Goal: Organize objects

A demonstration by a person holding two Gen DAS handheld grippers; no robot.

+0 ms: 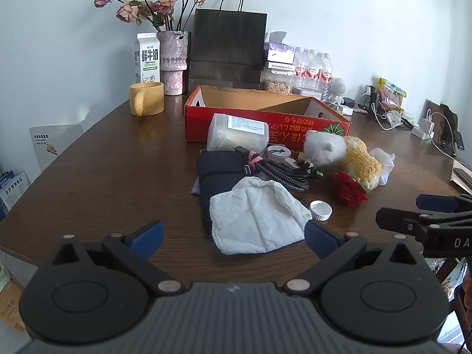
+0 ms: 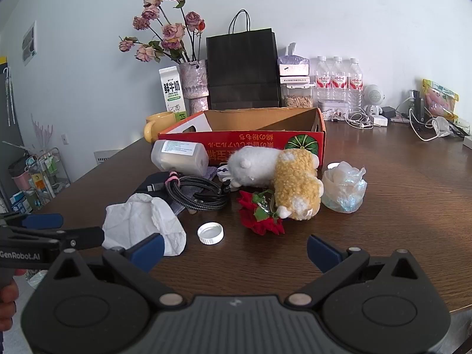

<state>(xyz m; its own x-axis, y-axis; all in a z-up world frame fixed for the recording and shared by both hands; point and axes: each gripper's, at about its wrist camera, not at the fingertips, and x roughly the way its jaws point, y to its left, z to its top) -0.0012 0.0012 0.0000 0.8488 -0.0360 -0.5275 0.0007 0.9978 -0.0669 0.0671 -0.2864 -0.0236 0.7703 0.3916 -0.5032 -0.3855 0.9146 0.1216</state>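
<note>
Left claw (image 1: 234, 240): spread wide, nothing held, low over the near edge of the worktop (image 1: 103, 177), blue pads either side of the crumpled tissue (image 1: 256, 218) but apart from it. Right claw (image 2: 235, 250): likewise wide open and empty, hovering beside the left, its tips short of the white cap (image 2: 210, 233).

Clutter heaped mid-worktop in front of the red box (image 1: 259, 121):
- Box open-topped, interior bare cardboard as far as visible, print on the near wall upside down.
- Clear jar (image 1: 237, 132) on its side, touching the box's near wall.
- Dark pouch (image 1: 218, 171) below the jar, partly under the tissue.
- Braided cables (image 1: 280, 172) coiled just right of the pouch, a pink tie at one end.
- Plush toy (image 2: 280, 177), white and yellow, lying on its side against the box front.
- Red flower (image 2: 261, 219) touching the toy's near side.
- Cap upright, open side up, between tissue and flower, touching neither.
- Plastic bag (image 2: 343, 187) bunched just right of the toy.

Behind the box, along the wall: yellow mug (image 1: 146, 98), milk carton (image 1: 147, 57), vase (image 1: 172, 62) of dried roses, black paper bag (image 1: 227, 50), water bottles (image 2: 337, 81). Chargers and white cords (image 2: 360, 118) scattered at far right.
</note>
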